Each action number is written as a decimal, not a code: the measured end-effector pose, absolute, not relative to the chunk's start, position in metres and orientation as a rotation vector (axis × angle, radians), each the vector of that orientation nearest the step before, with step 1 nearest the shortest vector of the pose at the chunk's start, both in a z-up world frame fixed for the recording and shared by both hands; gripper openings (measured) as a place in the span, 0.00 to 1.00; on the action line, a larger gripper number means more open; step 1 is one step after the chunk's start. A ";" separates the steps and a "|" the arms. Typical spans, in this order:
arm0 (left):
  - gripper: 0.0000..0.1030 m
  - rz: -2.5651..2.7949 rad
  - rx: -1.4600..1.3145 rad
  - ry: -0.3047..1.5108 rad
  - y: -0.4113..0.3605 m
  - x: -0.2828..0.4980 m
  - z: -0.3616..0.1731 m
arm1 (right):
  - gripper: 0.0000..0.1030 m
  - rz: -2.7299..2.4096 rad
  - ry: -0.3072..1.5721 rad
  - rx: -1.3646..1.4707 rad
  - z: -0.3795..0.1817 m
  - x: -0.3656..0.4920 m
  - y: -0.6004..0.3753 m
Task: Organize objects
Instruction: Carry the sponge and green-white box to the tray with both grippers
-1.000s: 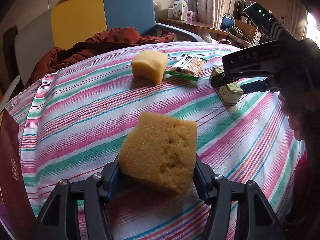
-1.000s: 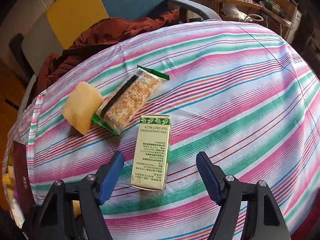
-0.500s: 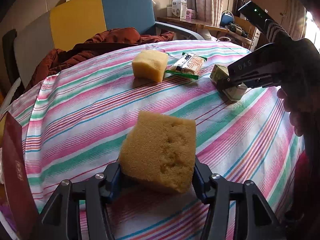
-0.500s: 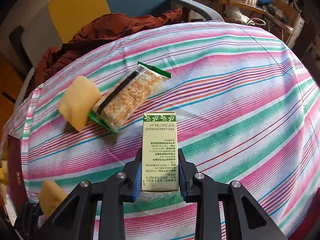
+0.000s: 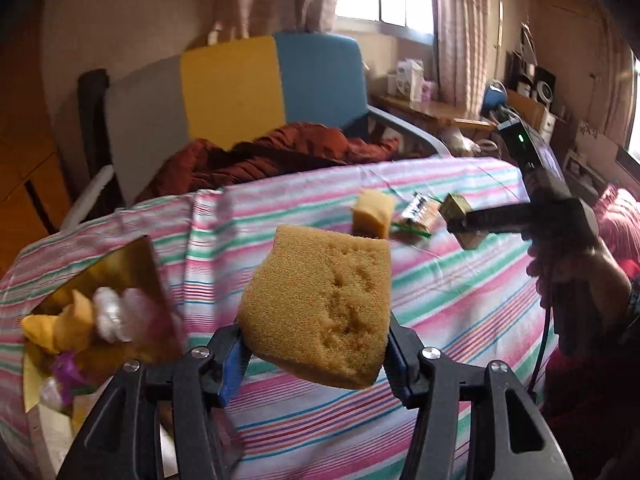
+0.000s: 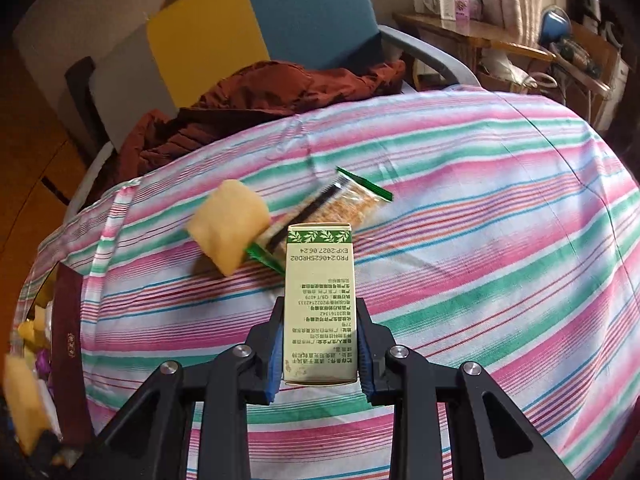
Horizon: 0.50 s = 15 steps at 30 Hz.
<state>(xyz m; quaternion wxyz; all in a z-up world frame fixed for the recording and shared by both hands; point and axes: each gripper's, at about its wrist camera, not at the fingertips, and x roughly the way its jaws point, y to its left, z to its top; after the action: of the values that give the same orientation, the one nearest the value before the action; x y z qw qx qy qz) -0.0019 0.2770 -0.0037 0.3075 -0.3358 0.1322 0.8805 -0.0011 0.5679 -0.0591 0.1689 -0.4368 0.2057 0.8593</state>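
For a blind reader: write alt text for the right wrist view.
The right gripper is clamped on a green-and-cream carton, above a striped tablecloth. Behind it lie a yellow sponge and a snack packet; a chair stands beyond.

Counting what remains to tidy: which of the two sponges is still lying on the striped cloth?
The smaller, paler sponge beside the snack packet; the larger, browner sponge is off the cloth in the left gripper.

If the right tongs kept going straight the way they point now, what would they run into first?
Probably the clear green-edged snack packet on the striped tablecloth: it lies just past the green-and-cream carton clamped in the right tongs. Depth is uncertain; the carton might touch cloth first.
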 end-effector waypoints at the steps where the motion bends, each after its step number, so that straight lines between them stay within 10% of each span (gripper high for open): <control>1: 0.56 2.345 -0.885 0.344 0.270 -0.002 0.000 | 0.29 2.457 0.574 -1.236 -0.057 -0.001 0.564; 15: 0.56 2.544 -0.997 0.180 0.165 -0.027 0.002 | 0.29 2.596 0.521 -1.279 -0.038 -0.002 0.510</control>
<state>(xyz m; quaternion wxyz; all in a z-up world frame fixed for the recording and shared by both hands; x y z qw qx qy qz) -0.0270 0.1647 0.0016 0.2003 -0.3568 0.0644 0.9102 -0.0020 0.5104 -0.0383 0.1004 -0.4328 0.1764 0.8783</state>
